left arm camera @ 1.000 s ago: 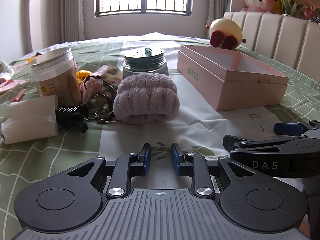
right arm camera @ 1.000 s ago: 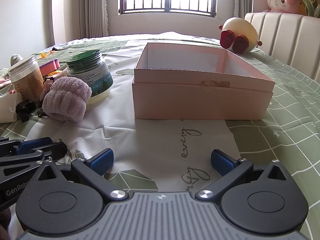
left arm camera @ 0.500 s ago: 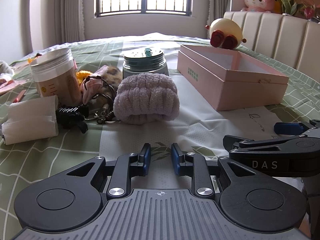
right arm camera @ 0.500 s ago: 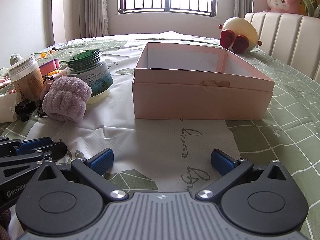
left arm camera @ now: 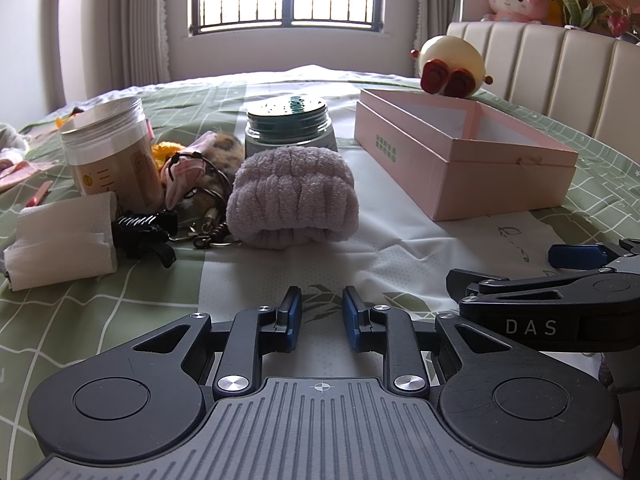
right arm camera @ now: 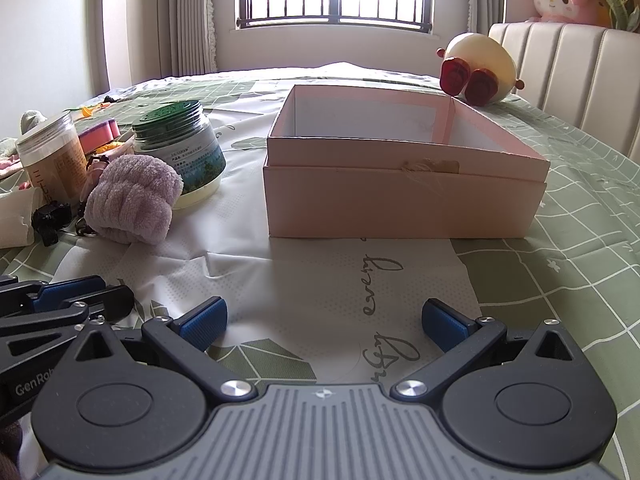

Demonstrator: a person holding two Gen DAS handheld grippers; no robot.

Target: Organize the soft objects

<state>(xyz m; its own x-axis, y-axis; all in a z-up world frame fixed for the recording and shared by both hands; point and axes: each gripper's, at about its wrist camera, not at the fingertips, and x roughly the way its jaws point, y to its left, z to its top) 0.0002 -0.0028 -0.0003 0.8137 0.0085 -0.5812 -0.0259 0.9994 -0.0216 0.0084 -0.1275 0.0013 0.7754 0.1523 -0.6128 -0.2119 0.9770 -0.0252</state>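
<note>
While nothing is gripped yet, a snag can be expected in the left wrist view: the purple towel roll (left arm camera: 292,196) straight ahead of the left hand-held gripper (left arm camera: 320,314) lies touching a keyring tangle (left arm camera: 200,216) on its left, so that could get dragged along. Its jaws are parted narrowly and empty, probably too narrow for the roll.

From the right wrist view, the right hand-held gripper (right arm camera: 322,322) is seen wide open, nothing held, above the bed sheet (right arm camera: 580,248). The pink box (right arm camera: 404,196) sits dead ahead, apparently empty; a soft roll could be caught on its rim.
</note>
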